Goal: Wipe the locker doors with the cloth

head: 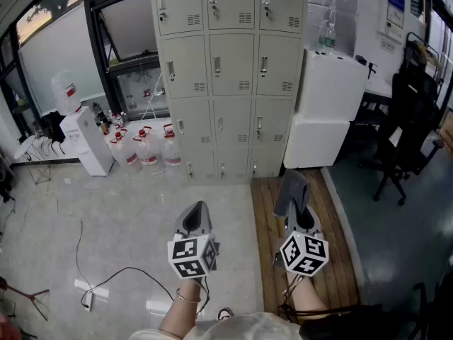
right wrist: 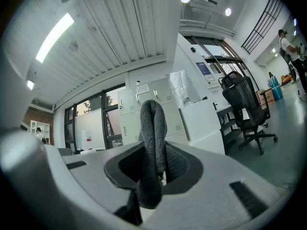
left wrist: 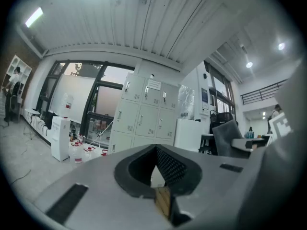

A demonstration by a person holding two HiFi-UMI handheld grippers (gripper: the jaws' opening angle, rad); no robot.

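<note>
Jaws of the right gripper [right wrist: 162, 174] pinch a folded grey cloth [right wrist: 153, 123] that stands up between them, left gripper [left wrist: 156, 151] jaws closed on nothing, both well short of the lockers [head: 233, 76].

We see the lockers [head: 230, 76] as painted metal, smooth and matt beige, with small bright metal latches. In front of them the floor [head: 106, 218] is pale, glossy tile that throws back light. In front of their right-hand part lie matt brown wooden planks [head: 265, 261]. Left of the lockers stand clear plastic water bottles [head: 148, 151]. The cloth [right wrist: 152, 128] looks like thick dark grey fleece, nubbly and matt. The left gripper [left wrist: 156, 147] has a matt grey plastic shell, and its pads [left wrist: 170, 166] are black and finely ribbed.
</note>
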